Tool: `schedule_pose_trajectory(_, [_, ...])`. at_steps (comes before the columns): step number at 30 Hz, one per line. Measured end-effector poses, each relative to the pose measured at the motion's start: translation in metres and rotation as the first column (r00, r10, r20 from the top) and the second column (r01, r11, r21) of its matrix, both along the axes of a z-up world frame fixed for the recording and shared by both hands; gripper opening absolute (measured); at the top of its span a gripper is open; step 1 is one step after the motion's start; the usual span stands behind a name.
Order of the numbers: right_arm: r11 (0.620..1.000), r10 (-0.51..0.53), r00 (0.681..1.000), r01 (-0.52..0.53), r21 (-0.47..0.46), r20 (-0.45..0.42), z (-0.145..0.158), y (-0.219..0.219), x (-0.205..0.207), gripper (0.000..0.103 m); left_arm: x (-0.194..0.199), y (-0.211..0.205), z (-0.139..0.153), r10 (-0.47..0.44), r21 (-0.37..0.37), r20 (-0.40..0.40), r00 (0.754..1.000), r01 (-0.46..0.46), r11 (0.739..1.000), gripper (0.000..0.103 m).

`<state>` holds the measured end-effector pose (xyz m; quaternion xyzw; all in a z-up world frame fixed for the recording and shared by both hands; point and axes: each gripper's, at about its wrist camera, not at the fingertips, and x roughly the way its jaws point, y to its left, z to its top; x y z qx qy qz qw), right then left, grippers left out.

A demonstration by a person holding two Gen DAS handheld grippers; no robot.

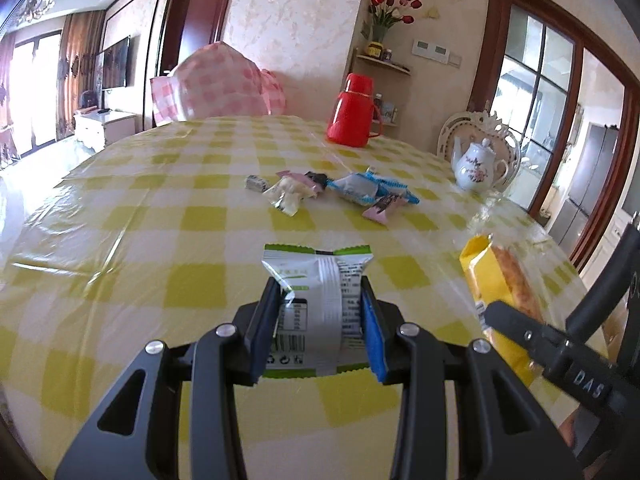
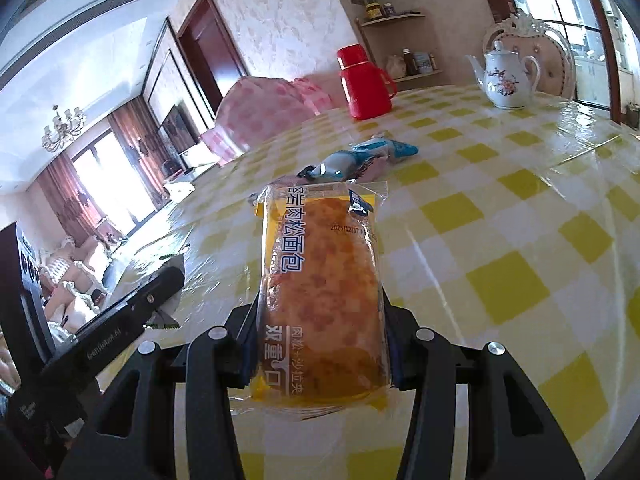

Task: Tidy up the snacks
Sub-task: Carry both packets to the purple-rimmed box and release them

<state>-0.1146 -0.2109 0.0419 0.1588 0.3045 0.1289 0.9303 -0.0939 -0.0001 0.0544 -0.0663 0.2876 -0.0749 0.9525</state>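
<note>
My left gripper (image 1: 320, 292) is shut on a white and green snack packet (image 1: 320, 292), held just above the yellow checked tablecloth (image 1: 160, 208). My right gripper (image 2: 320, 300) is shut on a yellow bread packet (image 2: 320, 288), which also shows at the right of the left wrist view (image 1: 496, 280). A loose pile of small wrapped snacks lies mid-table: a cream packet (image 1: 286, 194), blue and white packets (image 1: 364, 188) and a pink packet (image 1: 382, 208). The blue packets show beyond the bread in the right wrist view (image 2: 360, 160).
A red thermos jug (image 1: 352, 110) stands at the far side of the table. A white flowered teapot (image 1: 476, 166) stands at the far right edge. Chairs with pink checked covers (image 1: 216, 84) stand behind the table. The left gripper's arm (image 2: 120, 320) shows at the left of the right wrist view.
</note>
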Motion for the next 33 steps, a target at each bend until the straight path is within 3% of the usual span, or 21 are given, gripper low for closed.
schedule_pose_trajectory(11, [0.997, 0.074, 0.997, -0.074, -0.013, -0.012, -0.002, 0.03, -0.023, 0.047, -0.052, 0.034, 0.008, 0.051, 0.074, 0.031, 0.998, -0.054, 0.996, 0.039])
schedule_pose_trajectory(20, [0.979, 0.194, 0.981, -0.194, -0.067, -0.011, 0.001, 0.081, -0.042, 0.047, -0.088, 0.081, 0.02, 0.122, 0.064, 0.059, 0.991, -0.126, 0.99, 0.039])
schedule_pose_trajectory(26, [0.948, 0.301, 0.954, -0.3, -0.105, -0.011, 0.003, 0.128, -0.059, 0.048, -0.111, 0.129, 0.022, 0.217, 0.055, 0.063, 0.974, -0.22, 0.974, 0.039])
schedule_pose_trajectory(33, [0.884, 0.443, 0.896, -0.438, -0.165, -0.006, 0.01, 0.195, -0.082, 0.048, -0.137, 0.192, 0.031, 0.34, 0.049, 0.082, 0.937, -0.345, 0.937, 0.039])
